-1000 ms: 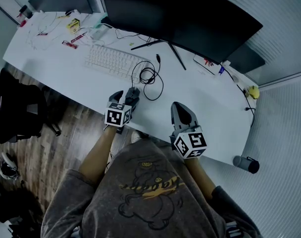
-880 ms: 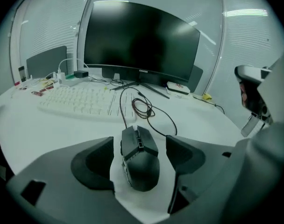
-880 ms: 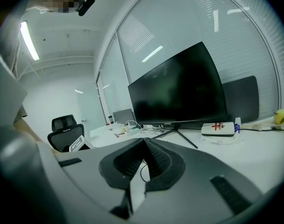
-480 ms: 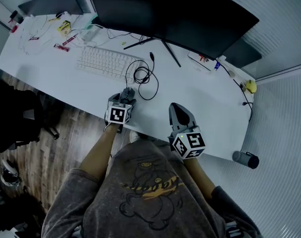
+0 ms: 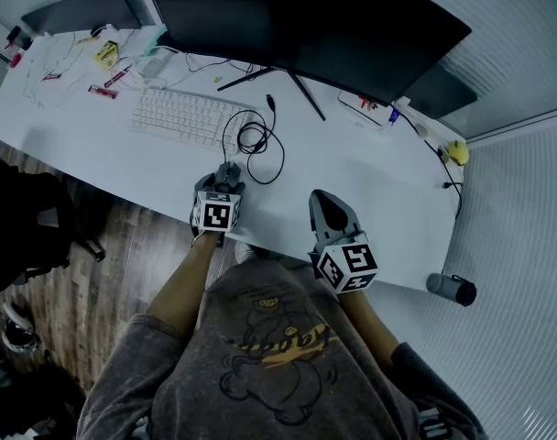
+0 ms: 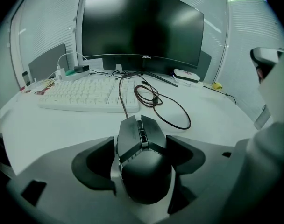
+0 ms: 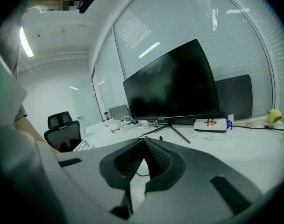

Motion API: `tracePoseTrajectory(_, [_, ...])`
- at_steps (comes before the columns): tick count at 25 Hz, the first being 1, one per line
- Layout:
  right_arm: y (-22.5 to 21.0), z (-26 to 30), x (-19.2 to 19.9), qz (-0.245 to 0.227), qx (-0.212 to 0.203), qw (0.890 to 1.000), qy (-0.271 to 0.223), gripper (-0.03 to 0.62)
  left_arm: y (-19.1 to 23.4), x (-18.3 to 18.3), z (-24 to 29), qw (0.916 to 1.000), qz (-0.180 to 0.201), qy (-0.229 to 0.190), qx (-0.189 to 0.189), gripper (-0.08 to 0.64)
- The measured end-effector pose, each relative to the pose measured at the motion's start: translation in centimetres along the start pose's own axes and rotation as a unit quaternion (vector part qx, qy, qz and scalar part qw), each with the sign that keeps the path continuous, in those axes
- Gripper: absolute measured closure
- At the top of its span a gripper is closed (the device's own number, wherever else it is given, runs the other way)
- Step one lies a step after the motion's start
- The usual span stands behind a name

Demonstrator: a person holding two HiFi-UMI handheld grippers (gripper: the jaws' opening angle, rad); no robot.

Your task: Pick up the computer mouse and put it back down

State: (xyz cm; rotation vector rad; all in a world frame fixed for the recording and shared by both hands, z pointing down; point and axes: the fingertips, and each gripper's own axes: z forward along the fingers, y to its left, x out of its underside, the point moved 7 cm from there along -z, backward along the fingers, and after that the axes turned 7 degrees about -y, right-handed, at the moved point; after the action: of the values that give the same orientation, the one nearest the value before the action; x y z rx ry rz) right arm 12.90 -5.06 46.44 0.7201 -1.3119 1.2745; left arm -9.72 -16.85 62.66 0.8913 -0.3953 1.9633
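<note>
Left gripper view: left gripper [image 6: 142,144] clamped on the computer mouse [image 6: 144,171], jaws tight on both flanks, close to the front edge of the smooth white desk [image 6: 48,125]; can't tell if it's lifted off the top. Ahead, the mouse's thin cable [image 6: 149,97] lies in a loose coil beside the flat white keyboard [image 6: 86,94], w/ the curved dark monitor [image 6: 142,27] behind and bare desk to the right. Right gripper [image 7: 142,160] empty, ribbed pads pinched together, over that open stretch nr the same edge; mouse is matte, dark, angular.
</note>
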Motion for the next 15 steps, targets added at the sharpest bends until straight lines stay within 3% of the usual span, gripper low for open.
tracePoseTrajectory(15, [-0.75,-0.27,0.16,0.003,0.0,1.0,0.002,0.586,-0.49,0.02,-0.39,0.9998,0.009,0.003,-0.018,0.245])
